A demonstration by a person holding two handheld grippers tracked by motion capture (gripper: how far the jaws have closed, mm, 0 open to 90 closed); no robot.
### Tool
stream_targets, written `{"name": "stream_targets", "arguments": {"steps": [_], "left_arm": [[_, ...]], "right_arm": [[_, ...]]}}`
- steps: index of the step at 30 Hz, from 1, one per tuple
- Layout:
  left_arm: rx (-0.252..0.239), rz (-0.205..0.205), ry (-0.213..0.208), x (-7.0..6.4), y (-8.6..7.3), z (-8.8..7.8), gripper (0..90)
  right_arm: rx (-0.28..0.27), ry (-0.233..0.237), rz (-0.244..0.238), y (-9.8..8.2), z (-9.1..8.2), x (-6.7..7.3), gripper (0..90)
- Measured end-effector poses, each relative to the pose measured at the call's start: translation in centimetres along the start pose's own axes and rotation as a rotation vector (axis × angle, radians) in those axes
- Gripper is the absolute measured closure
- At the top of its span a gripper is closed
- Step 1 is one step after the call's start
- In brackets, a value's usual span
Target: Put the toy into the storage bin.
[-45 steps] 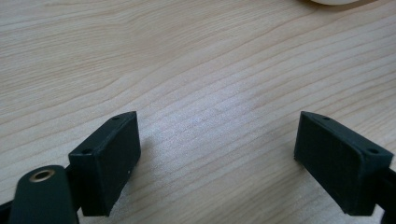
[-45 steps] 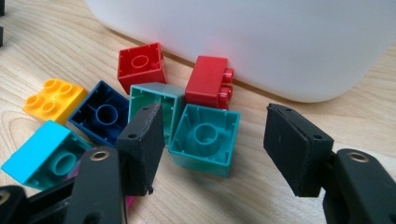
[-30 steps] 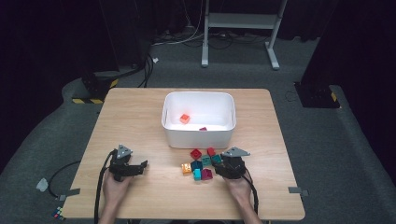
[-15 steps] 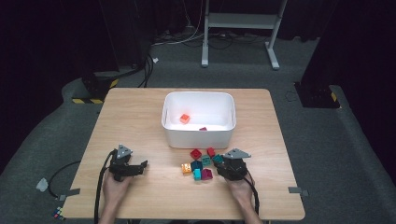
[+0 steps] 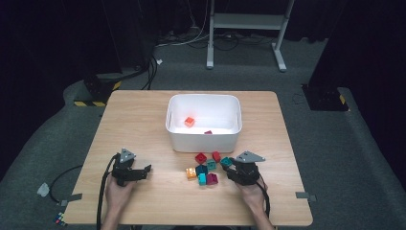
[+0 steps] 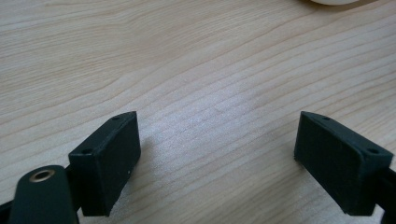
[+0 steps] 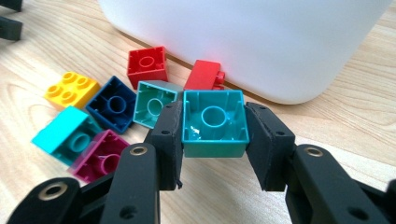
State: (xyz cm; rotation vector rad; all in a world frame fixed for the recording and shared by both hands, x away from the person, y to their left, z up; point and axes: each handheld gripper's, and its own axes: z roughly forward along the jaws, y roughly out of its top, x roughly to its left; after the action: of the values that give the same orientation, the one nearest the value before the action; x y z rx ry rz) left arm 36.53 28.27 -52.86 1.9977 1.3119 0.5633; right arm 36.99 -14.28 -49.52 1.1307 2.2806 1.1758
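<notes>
My right gripper (image 7: pixel 214 140) has just been closing, and its pads now press on both sides of a teal block (image 7: pixel 215 123), which sits hollow side toward the camera. In the high view that gripper (image 5: pixel 230 168) is near the front edge of the table (image 5: pixel 143 120), right of centre, just in front of the white tub (image 5: pixel 203 139).

Beside the held block lies the rest of the pile: a red block (image 7: pixel 147 65) and a second red block (image 7: pixel 203 74) against the tub's front wall, a yellow block (image 7: pixel 72 88), a dark blue block (image 7: pixel 112 103), another teal block (image 7: pixel 154 102), a light turquoise block (image 7: pixel 65 133) and a magenta block (image 7: pixel 100 158).

My left gripper (image 6: pixel 217 158) stands wide open over bare wood with nothing between its pads; in the high view it (image 5: pixel 143 171) rests toward the front left corner. An orange block (image 5: pixel 189 121) lies inside the tub.
</notes>
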Motion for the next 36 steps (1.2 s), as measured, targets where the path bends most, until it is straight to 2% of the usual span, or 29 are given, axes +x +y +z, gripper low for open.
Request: {"name": "stream_targets", "arguments": {"steps": [10, 13, 20, 26, 32, 36], "left_arm": [[0.000, -0.001, 0.000, 0.0, 0.0, 0.0, 14.5], [0.000, -0.001, 0.000, 0.0, 0.0, 0.0, 14.5], [-0.003, -0.004, 0.000, 0.0, 0.0, 0.0, 14.5], [-0.003, -0.004, 0.000, 0.0, 0.0, 0.0, 14.5], [-0.003, -0.004, 0.000, 0.0, 0.0, 0.0, 14.6], [-0.003, -0.005, 0.000, 0.0, 0.0, 0.0, 14.5]], "right_arm": [[-0.038, 0.062, -0.001, 1.7, -1.6, -0.2, 59.3], [-0.047, 0.064, -0.019, 2.4, -2.1, -0.1, 59.3], [-0.059, 0.073, -0.025, 3.5, -2.8, -0.5, 59.3], [-0.066, 0.109, -0.040, 4.7, -3.6, -0.5, 59.3], [-0.069, 0.137, -0.028, 5.6, -4.0, -0.7, 59.3], [-0.087, 0.139, -0.029, 6.2, -4.6, -1.0, 59.3]]}}
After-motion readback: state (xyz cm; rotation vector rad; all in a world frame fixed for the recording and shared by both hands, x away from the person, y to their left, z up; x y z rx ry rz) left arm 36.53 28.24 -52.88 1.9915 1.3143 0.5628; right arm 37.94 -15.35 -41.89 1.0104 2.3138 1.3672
